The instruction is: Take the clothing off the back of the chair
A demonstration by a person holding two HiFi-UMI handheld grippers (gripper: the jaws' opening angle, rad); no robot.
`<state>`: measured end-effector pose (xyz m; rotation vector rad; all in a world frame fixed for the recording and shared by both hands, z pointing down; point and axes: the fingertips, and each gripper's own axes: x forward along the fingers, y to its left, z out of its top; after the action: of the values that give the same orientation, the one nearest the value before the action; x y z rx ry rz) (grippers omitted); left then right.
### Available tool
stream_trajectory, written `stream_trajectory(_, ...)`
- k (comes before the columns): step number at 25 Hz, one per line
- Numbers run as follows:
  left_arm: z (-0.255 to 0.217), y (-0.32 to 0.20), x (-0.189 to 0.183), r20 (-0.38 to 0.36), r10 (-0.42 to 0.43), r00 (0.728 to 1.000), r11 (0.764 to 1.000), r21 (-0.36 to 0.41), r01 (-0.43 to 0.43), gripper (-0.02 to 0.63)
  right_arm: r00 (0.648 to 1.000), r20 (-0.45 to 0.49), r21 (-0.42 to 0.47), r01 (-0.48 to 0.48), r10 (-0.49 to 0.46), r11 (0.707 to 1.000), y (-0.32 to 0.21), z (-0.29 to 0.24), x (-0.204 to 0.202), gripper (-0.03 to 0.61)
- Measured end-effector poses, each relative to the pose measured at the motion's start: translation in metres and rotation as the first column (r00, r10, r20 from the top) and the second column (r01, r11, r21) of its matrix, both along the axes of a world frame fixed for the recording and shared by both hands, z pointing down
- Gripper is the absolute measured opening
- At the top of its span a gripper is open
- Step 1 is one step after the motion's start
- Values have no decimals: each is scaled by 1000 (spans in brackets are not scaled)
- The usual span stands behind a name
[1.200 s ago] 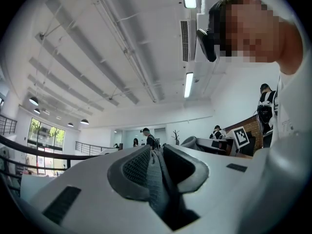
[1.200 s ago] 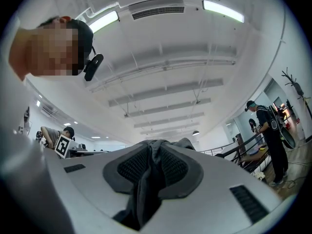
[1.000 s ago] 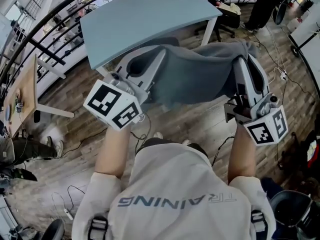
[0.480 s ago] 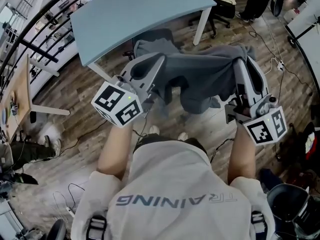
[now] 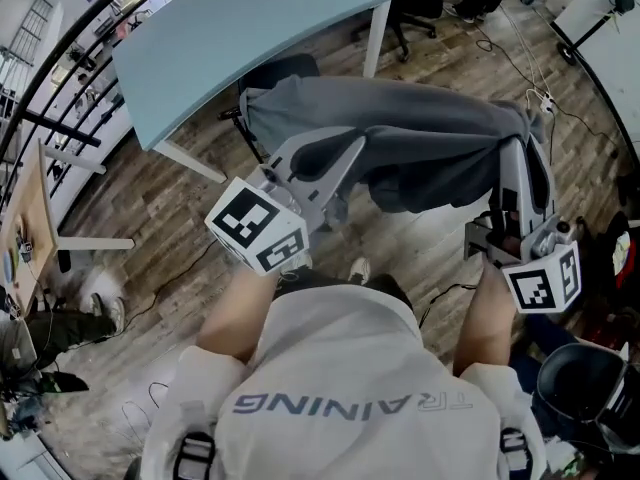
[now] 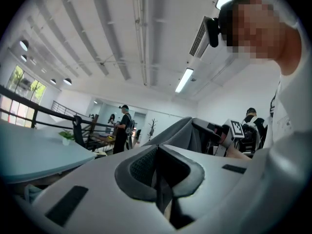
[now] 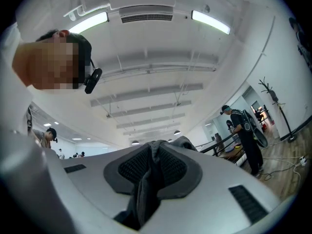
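A grey garment [image 5: 420, 128] hangs stretched between my two grippers above the wooden floor. My left gripper [image 5: 350, 148] is shut on its left part, and a strip of cloth shows between the pads in the left gripper view [image 6: 158, 179]. My right gripper [image 5: 520, 133] is shut on its right end, where grey cloth [image 7: 146, 189] bunches between the pads. The dark chair [image 5: 285, 68] stands at the table's edge, just beyond the garment's far left corner. I cannot tell whether cloth and chair still touch.
A light blue table [image 5: 220, 28] fills the upper left. Cables and a power strip [image 5: 545, 98] lie on the floor to the right. A black office chair [image 5: 410, 3] stands behind, a dark bin [image 5: 580, 398] at lower right, and a wooden desk [image 5: 30, 203] at far left.
Both grippers have drawn away from the table with the garment. The cloth sagged between them before and now spans wider and flatter. More of the chair shows.
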<state>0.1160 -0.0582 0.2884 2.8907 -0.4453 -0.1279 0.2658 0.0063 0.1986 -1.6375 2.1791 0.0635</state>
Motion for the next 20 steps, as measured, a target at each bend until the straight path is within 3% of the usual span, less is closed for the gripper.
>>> stream_trajectory(5,-2,20,51,-19,113,993,994,0,-113,38,994,5,-16,-113,113,994,39,2,48,84)
stream_trajectory(8,-1,31,73,-19,130,991,992,9,-130,38,989,10,-40,-148,149,988,59,11,69,84)
stream_trajectory(14,3,30,81,-23,96,995,995,-20,-96,38,984,-10,-104,-178,178,979,69,33,86,86)
stream_trajectory(17,-2,31,86,-59,127,990,990,-53,-130,38,978,-3,-90,-206,206,974,73,27,89,86)
stream_trajectory(20,-4,35,93,-48,148,988,988,-31,-150,38,974,-14,-72,-226,226,971,79,19,91,86)
